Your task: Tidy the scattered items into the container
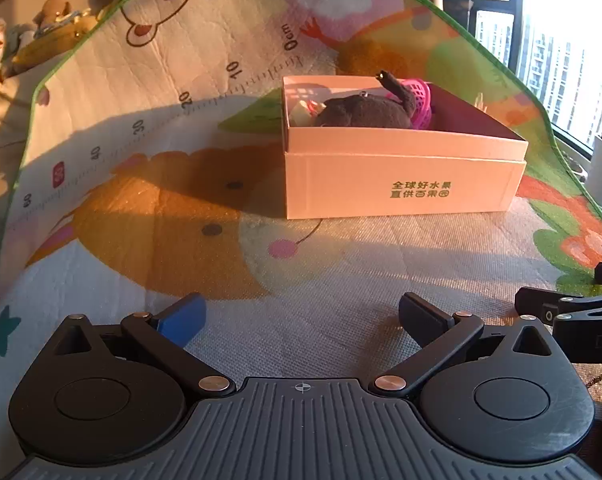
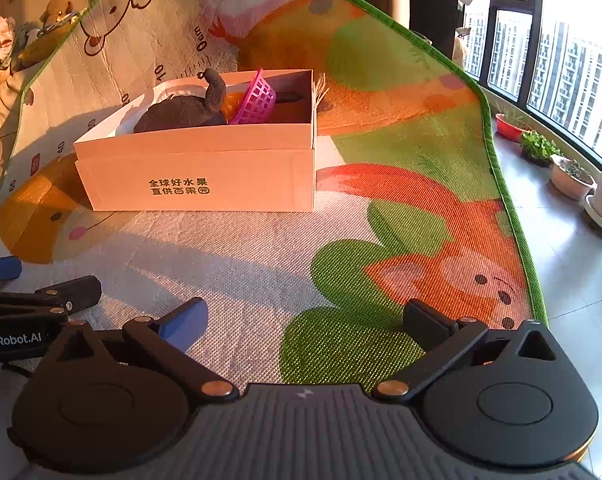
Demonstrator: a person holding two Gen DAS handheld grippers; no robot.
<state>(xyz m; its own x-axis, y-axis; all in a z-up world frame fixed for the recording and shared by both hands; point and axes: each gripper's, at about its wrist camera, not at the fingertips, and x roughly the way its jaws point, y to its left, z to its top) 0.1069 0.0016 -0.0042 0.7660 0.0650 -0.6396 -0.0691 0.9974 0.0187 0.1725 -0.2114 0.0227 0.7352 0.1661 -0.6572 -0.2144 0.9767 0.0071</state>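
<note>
**Desk:** What does the frame show?

**Photographer:** A pale cardboard box with green printed characters (image 1: 401, 172) sits open on a cartoon-printed play mat with a green border (image 1: 261, 280), lit by low sun from the windows on the right. Inside it lie a dark grey plush toy with an upturned tail (image 1: 365, 111) and, against it, a tipped pink plastic lattice basket (image 2: 257, 100). Something small and pale shows at the box's far left corner; I cannot tell what it is.

**Desk:** And the grippers?

**Photographer:** Both hang low over the mat, well short of the box. The left gripper (image 1: 301, 316) has its jaws spread wide with nothing between them. The right gripper (image 2: 307, 320) is the same: jaws apart, empty, level beside the left one.

**Desk:** Why are they held like that?

**Photographer:** My reading is that they are at rest. Both point at the box but neither reaches for anything, and no loose item shows on the mat in either view.

**Desk:** So the tidying is finished?

**Photographer:** It looks close to it. The items in sight are already in the container, piled toward its left half. A straw-like tuft (image 2: 321, 88) shows just behind the box's far right corner; whether it belongs to the job I cannot say.
</note>
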